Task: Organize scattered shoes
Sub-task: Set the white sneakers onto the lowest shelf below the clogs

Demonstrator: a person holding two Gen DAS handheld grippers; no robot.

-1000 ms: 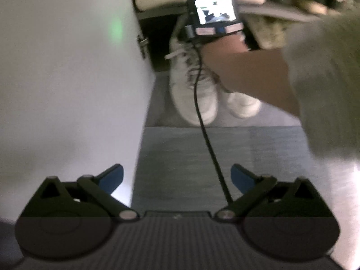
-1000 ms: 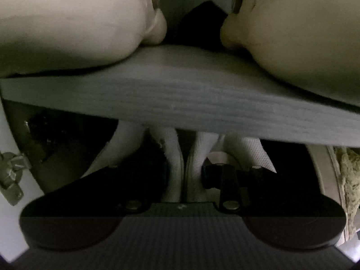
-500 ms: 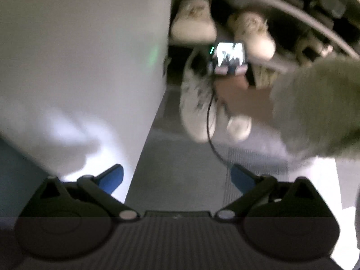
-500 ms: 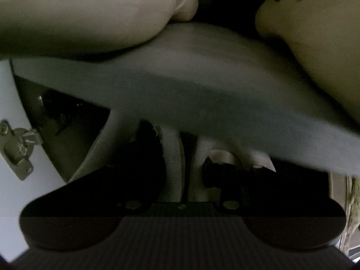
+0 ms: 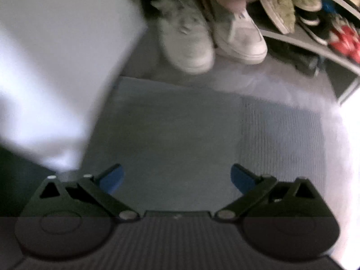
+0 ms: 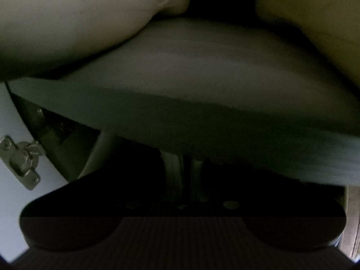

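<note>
The white sneakers [image 5: 211, 36] stand paired at the floor's far edge, heels under the lowest shelf [image 6: 202, 103]. I should push them in straight, toes level. My right hand-held gripper [image 6: 182, 175] sits at their heels, grip untellable; the left hand-held gripper [image 5: 177, 177] hangs released, well back.

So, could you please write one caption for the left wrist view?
Open left gripper hangs over grey floor, facing two white sneakers before a shoe rack.
</note>
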